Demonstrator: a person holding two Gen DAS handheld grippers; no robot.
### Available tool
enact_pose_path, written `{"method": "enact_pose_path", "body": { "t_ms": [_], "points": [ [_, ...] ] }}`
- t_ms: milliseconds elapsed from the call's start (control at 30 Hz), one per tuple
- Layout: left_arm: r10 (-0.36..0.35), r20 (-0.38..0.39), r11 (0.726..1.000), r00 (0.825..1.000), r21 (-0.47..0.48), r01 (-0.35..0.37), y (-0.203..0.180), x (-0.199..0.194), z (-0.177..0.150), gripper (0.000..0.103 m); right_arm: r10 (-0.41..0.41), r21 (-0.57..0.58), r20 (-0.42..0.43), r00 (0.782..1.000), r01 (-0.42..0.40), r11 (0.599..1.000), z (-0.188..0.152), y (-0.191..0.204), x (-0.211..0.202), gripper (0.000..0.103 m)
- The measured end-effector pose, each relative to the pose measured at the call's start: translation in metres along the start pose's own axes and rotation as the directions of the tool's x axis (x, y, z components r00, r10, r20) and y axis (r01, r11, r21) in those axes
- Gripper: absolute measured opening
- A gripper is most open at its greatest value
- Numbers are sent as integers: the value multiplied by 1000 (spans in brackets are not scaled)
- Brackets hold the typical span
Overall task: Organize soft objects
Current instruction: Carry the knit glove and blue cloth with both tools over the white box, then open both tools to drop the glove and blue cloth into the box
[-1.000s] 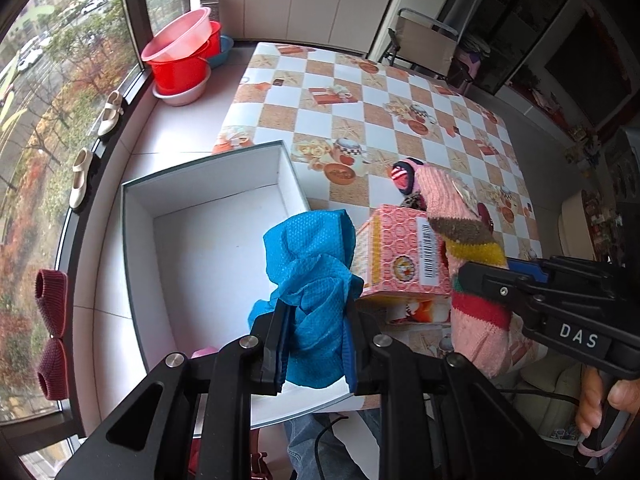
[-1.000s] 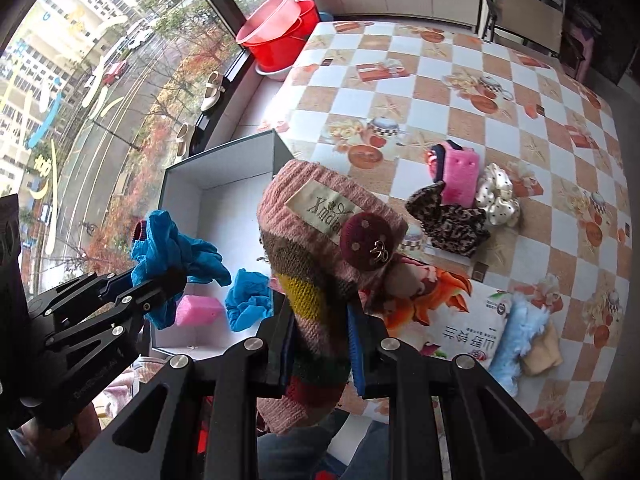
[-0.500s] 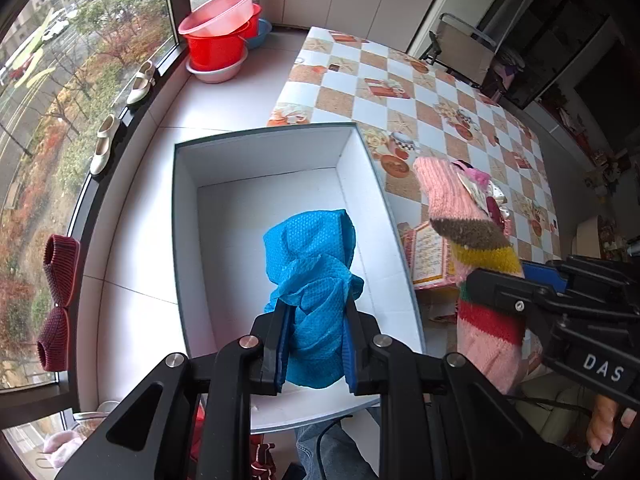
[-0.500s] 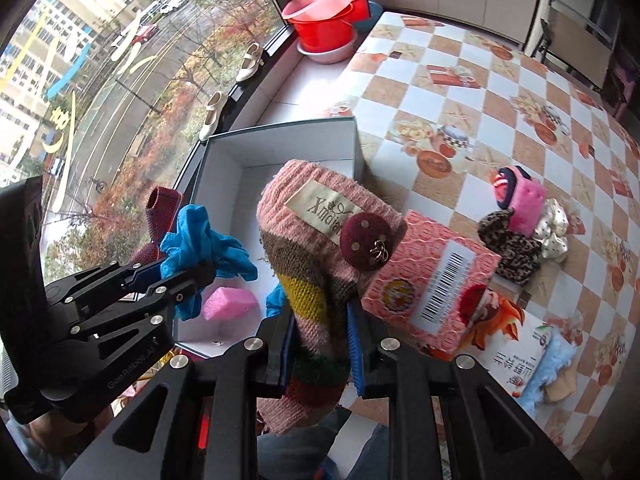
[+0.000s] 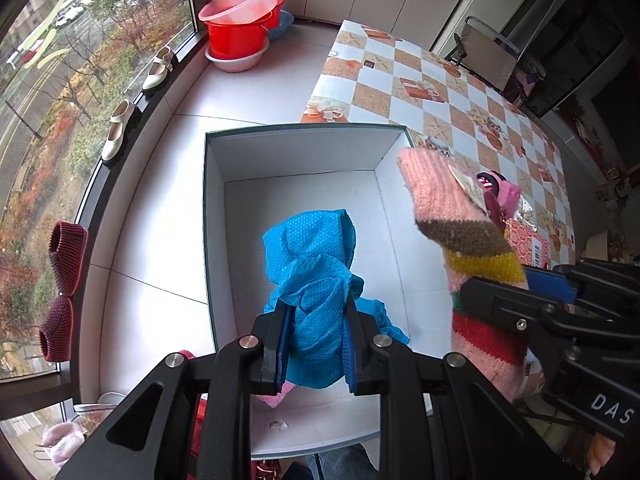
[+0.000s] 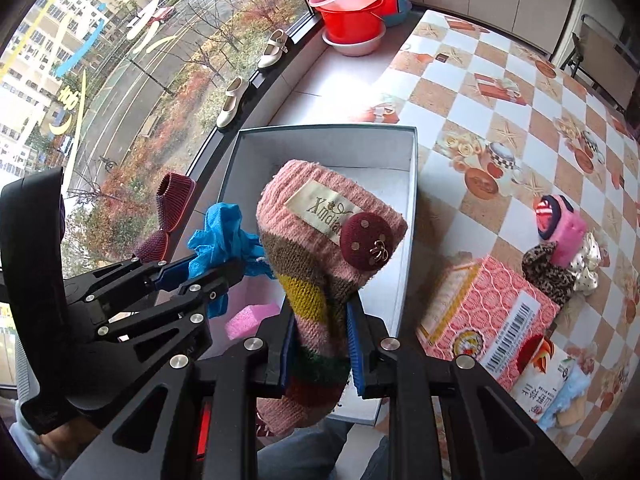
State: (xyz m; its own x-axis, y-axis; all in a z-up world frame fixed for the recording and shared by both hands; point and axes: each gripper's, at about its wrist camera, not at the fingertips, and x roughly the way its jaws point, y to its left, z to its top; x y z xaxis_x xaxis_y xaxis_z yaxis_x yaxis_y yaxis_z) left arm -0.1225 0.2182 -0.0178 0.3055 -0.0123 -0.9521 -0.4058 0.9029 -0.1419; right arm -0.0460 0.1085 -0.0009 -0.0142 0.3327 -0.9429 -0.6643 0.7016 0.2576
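Now both grippers over white box (image 5: 296,152); left gripper (image 5: 316,340) clamps blue cloth (image 5: 312,256), right gripper (image 6: 320,340) striped sock (image 6: 320,240).

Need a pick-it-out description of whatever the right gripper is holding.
Start at the open white box at the edge of the checkered tablecloth. Over it, the right gripper clamps a knitted pink sock. Unlike the plain blue cloth beside it, it has brown, yellow and red stripes, a sewn label and a maroon button.
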Motion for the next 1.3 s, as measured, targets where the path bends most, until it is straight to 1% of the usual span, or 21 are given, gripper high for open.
{"method": "enact_pose_path", "body": {
  "t_ms": [133, 367, 733, 967, 1300],
  "points": [
    [10, 3, 1000, 1000, 2, -10, 3, 6, 4, 23, -5, -14, 2, 1000, 5, 1000, 10, 6, 7, 24],
    [8, -17, 1000, 1000, -22, -8, 11, 23, 9, 23, -21, -15, -24, 999, 20, 1000, 20, 6, 23, 24],
    [2, -40, 999, 999, -43, -4, 13, 40, 9, 23, -36, -2, -81, 996, 36, 999, 23, 1, 48, 24],
    [2, -56, 999, 998, -49, -5, 15, 48, 7, 23, -39, 16, -104, 994, 41, 999, 24, -2, 56, 24],
    [-2, -88, 999, 996, -51, -3, 14, 66, -2, 24, -42, 8, -125, 991, 43, 999, 24, -1, 73, 24]
  ]
}}
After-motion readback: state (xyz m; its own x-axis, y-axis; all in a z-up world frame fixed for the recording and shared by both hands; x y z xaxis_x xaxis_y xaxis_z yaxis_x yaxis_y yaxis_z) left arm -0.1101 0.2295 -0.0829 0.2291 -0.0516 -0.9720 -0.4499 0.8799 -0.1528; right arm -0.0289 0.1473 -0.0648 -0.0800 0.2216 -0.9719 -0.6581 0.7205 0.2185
